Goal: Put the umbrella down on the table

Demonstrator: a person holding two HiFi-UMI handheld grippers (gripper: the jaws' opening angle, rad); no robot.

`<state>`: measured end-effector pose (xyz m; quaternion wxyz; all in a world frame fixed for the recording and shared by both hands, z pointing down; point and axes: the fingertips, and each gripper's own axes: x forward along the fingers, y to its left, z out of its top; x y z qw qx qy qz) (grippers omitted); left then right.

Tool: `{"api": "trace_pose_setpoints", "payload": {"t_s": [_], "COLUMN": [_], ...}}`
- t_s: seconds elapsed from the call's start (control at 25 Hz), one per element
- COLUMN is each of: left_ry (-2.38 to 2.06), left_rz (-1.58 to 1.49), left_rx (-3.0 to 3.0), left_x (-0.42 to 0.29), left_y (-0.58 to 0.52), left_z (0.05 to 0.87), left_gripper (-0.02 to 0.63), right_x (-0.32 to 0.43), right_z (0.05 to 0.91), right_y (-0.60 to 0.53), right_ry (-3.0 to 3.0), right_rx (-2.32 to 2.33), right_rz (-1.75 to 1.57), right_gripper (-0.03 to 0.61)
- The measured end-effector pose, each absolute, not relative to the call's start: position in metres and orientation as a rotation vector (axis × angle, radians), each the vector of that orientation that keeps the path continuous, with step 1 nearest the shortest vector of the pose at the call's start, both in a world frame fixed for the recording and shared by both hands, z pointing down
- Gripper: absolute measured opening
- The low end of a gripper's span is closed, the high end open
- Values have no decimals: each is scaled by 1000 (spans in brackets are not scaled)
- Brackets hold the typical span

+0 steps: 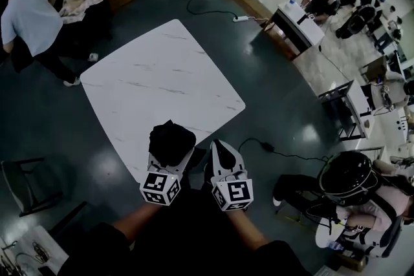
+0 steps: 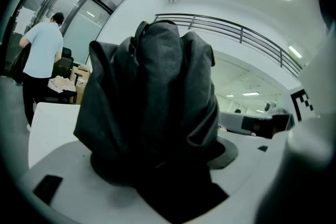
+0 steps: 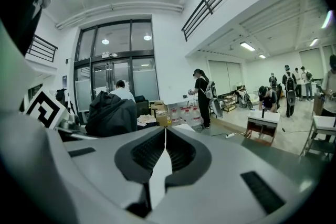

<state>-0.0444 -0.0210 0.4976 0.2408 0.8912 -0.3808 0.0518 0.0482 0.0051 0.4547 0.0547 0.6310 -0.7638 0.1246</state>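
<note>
Umbrella [image 1: 171, 139], black and folded into a bundle, sits between the jaws of the left gripper [image 1: 171, 150], over the near corner of the table [image 1: 162, 74]. Can't tell whether its fabric touches the top.

Table: white, marble-veined, set corner-on, spreading ahead of both grippers. Nothing else on it.

Person in a pale shirt [image 1: 24, 17], bent over, well ahead and left of the left gripper, past the table's far-left edge. Seated person in a dark helmet [image 1: 346, 181] off to the right of the right gripper [image 1: 220, 147], on the dark floor.

Left gripper: jaws stand wide, clamped on the umbrella; in its own view the dark cloth fills the space between them and stands upright. Marker cube [image 1: 160, 187] at its rear.

Right gripper: just beside the left one, at the table's near edge. Jaws closed tip to tip, nothing in them.

White power strip [image 1: 240, 19] on the floor, well ahead of the right gripper, beyond the table's far corner.
</note>
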Motion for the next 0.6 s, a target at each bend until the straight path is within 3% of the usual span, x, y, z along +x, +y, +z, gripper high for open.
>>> {"api": "trace_pose_setpoints", "payload": {"t_s": [0.6], "left_ry": [-1209], "left_rz": [234], "left_rx": [2270], "left_x": [39], "left_y": [-165], "left_z": [535], "left_gripper": [350], "right_x": [122], "right_z": [478], "right_y": [-153], "right_ry": [-2508], "right_rx": [1671], "right_rz": [408], "right_gripper": [17]}}
